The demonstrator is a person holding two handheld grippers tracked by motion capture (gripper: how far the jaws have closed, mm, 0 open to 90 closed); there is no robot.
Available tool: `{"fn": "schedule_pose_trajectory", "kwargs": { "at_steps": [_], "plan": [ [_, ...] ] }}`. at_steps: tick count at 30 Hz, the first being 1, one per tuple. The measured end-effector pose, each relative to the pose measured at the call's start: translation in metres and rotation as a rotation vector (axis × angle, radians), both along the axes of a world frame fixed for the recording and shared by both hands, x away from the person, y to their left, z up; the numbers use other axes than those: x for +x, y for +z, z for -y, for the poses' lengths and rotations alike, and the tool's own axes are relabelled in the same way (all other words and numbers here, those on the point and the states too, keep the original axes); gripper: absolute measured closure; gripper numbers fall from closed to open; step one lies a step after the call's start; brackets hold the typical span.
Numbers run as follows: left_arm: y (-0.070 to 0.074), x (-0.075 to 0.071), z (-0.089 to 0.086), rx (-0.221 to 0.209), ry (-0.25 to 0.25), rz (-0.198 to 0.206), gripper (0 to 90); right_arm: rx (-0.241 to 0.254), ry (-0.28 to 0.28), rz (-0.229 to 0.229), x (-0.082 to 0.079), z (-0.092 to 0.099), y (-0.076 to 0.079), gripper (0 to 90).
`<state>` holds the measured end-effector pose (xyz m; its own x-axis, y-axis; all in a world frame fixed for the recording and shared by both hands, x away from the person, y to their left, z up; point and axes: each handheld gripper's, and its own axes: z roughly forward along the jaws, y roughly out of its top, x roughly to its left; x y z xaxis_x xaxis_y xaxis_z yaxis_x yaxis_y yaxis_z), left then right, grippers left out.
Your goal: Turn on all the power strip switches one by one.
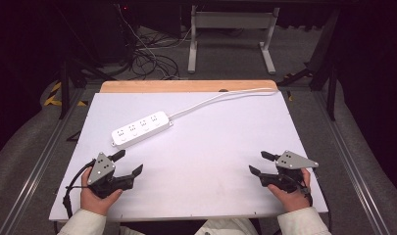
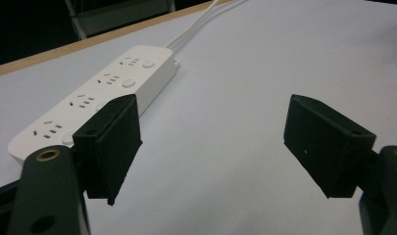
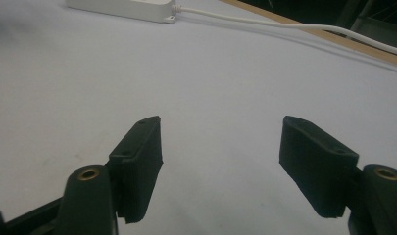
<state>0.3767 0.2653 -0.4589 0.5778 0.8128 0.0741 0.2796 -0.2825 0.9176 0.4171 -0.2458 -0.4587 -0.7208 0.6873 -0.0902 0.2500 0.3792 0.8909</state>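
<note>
Overall, the white power strip [image 1: 140, 129] lay flat on the white table top [image 1: 201, 166], in the far-left part of it, set on a diagonal with its near end toward the left edge and its far end toward the middle. Its white cord [image 1: 220, 97] ran from that far end up and to the right, toward the wooden strip [image 1: 186, 86] along the table's far edge.

The left gripper [image 1: 128, 163] sat near the front-left corner, held in the person's left hand [image 1: 97, 198]. Its jaws were spread wide with nothing between them, only bare table. The power strip lay just beyond and slightly left of these jaws, near but not touching. In the left gripper view the strip [image 2: 95, 93] ran from behind the left jaw away up the picture, four socket groups and round buttons facing up, and its near end was partly hidden by that jaw.

The right gripper [image 1: 259, 163] sat near the front-right corner in the right hand [image 1: 292, 198], jaws likewise spread and empty, pointing left across the table. The strip was well apart from it; in the right gripper view one end of the strip [image 3: 122, 9] showed at the top edge, with the cord [image 3: 284, 27] trailing right.
</note>
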Motion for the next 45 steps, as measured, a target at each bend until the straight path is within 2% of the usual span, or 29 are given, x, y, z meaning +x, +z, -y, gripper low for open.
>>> {"fn": "schedule_pose_trajectory", "kwargs": {
  "at_steps": [2, 6, 14, 15, 16, 18, 20, 24, 25, 26, 27, 28, 31, 35, 40, 42, 43, 45],
  "plan": [
    [0.001, 0.001, 0.0, -0.006, 0.002, 0.003, 22.6, -0.002, 0.002, 0.003, 0.0, 0.0, 0.0, 32.4],
    [0.004, 0.0, 0.0, 0.04, 0.001, 0.024, 27.6, -0.003, 0.001, 0.003, -0.001, -0.001, 0.0, 32.4],
    [0.01, -0.001, 0.0, 0.063, 0.003, 0.037, 39.3, 0.001, -0.004, 0.005, -0.002, -0.001, 0.001, 32.4],
    [0.013, 0.0, 0.0, 0.062, 0.001, -0.012, 42.0, 0.001, -0.005, 0.006, -0.002, -0.002, 0.001, 32.4],
    [0.015, 0.002, -0.001, 0.057, -0.008, -0.04, 44.1, 0.001, -0.006, 0.007, -0.002, -0.002, 0.001, 32.5],
    [0.018, 0.002, -0.002, 0.057, -0.004, -0.044, 50.2, 0.004, -0.005, 0.01, -0.002, -0.002, 0.001, 32.5],
    [0.022, 0.004, -0.003, 0.072, 0.008, -0.068, 55.8, 0.007, -0.004, 0.008, -0.003, -0.002, 0.001, 32.5],
    [0.028, 0.008, -0.004, 0.068, 0.026, -0.087, 57.6, 0.01, -0.005, 0.008, -0.003, -0.002, 0.002, 32.6],
    [0.032, 0.012, -0.006, 0.07, 0.022, -0.104, 62.1, 0.013, -0.004, 0.009, -0.003, -0.002, 0.002, 32.5],
    [0.032, 0.012, -0.006, 0.07, 0.022, -0.104, 63.1, 0.012, -0.004, 0.01, -0.003, -0.002, 0.002, 32.6],
    [0.035, 0.017, -0.006, 0.071, -0.006, -0.141, 63.3, 0.014, -0.003, 0.009, -0.003, -0.002, 0.002, 32.6],
    [0.036, 0.021, -0.008, 0.074, -0.023, -0.16, 63.3, 0.014, -0.002, 0.01, -0.003, -0.002, 0.002, 32.6],
    [0.038, 0.026, -0.008, 0.096, -0.008, -0.165, 64.8, 0.017, 0.003, 0.013, -0.004, -0.001, 0.002, 32.6],
    [0.039, 0.031, -0.009, 0.089, -0.011, -0.18, 67.6, 0.018, 0.004, 0.014, -0.004, -0.001, 0.002, 32.6],
    [0.041, 0.035, -0.011, 0.098, -0.001, -0.165, 74.2, 0.02, 0.005, 0.016, -0.004, -0.001, 0.002, 32.8],
    [0.041, 0.037, -0.014, 0.075, 0.014, -0.193, 78.1, 0.02, 0.003, 0.016, -0.004, -0.001, 0.003, 32.9],
    [0.041, 0.038, -0.015, 0.07, 0.009, -0.192, 80.7, 0.019, 0.003, 0.017, -0.005, -0.001, 0.003, 32.9],
    [0.042, 0.041, -0.018, 0.063, 0.029, -0.198, 85.8, 0.02, 0.005, 0.02, -0.005, -0.001, 0.003, 33.0]
  ]
}}
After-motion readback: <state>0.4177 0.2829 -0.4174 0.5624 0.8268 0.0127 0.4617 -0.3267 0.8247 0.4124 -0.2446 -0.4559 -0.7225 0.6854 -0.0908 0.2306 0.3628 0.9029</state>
